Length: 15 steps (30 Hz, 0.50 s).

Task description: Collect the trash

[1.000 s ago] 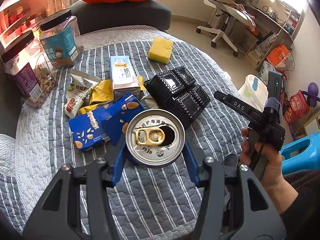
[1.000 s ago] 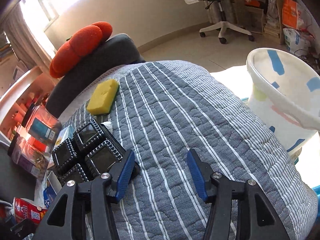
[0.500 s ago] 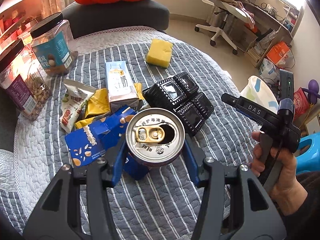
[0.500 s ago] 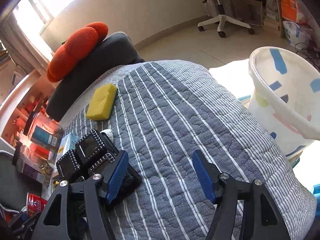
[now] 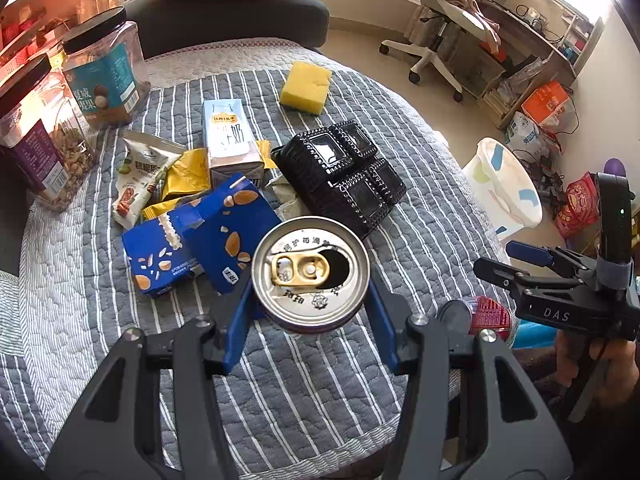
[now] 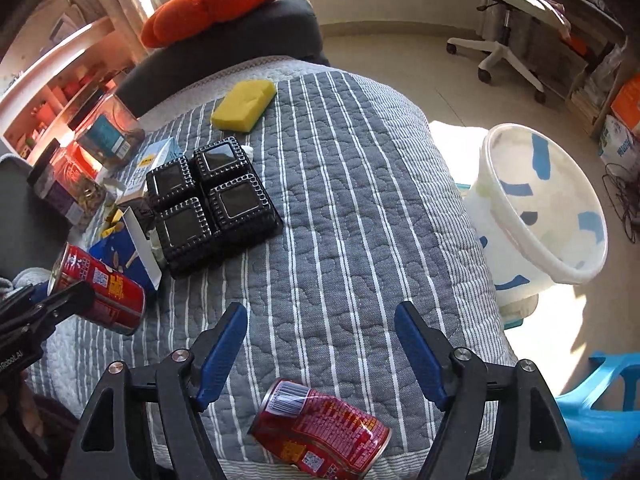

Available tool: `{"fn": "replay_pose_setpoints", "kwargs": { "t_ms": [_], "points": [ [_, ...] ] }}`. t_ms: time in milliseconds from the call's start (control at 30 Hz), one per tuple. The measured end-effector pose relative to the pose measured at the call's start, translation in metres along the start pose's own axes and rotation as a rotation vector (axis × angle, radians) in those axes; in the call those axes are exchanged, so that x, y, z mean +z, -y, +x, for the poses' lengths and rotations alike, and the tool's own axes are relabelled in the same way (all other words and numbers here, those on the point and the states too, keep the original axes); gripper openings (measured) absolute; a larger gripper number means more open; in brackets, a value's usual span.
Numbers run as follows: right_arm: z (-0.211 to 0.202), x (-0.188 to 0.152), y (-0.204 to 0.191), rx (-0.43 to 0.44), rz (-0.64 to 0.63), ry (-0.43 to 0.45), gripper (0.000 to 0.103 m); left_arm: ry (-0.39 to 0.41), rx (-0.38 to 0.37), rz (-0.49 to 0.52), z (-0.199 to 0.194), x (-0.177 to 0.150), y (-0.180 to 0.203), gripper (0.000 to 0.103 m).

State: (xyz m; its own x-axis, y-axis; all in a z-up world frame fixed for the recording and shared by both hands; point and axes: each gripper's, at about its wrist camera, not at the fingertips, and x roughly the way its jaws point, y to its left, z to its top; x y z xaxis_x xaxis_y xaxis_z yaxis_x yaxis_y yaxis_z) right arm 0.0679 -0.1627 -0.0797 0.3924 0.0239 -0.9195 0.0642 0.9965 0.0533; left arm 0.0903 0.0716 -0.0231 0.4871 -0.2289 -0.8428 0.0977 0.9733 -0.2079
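One striped quilt [image 6: 344,208], sunlit floor [image 6: 400,64] beyond.

Red can [image 5: 310,272] held upright, opened, dented red can [image 6: 320,428] lying on striped quilt edge

Table cover [image 6: 340,200]: grey quilted fabric with thin white stripes. Held can [image 5: 310,274]: silver lid, gold pull tab; red body with yellow and white print. Second can [image 6: 320,428], lying dented: red, yellow and white print. Tray [image 6: 212,204]: glossy black, four studded cells. Sponge [image 6: 244,105]: yellow. Cartons [image 5: 200,240]: blue with almond pattern. Milk carton [image 5: 230,140]: pale blue and white. Bin [image 6: 540,208]: white with blue patches, possibly some pale green. Cushion [image 6: 212,4]: orange-red. Finger pads [image 6: 222,350]: blue on black frames.
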Motion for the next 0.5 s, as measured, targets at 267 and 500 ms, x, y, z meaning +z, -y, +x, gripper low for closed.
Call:
{"fn": "replay_pose_setpoints", "kwargs": {
  "t_ms": [267, 500],
  "points": [
    [-0.011, -0.041, 0.013, -0.072, 0.082, -0.119, 0.086, -0.010, -0.004, -0.002, -0.009, -0.014, 0.003, 0.054],
    [-0.011, -0.051, 0.011, -0.052, 0.278, -0.125, 0.088, -0.006, 0.015, -0.009, -0.011, -0.017, -0.001, 0.054]
  ]
}}
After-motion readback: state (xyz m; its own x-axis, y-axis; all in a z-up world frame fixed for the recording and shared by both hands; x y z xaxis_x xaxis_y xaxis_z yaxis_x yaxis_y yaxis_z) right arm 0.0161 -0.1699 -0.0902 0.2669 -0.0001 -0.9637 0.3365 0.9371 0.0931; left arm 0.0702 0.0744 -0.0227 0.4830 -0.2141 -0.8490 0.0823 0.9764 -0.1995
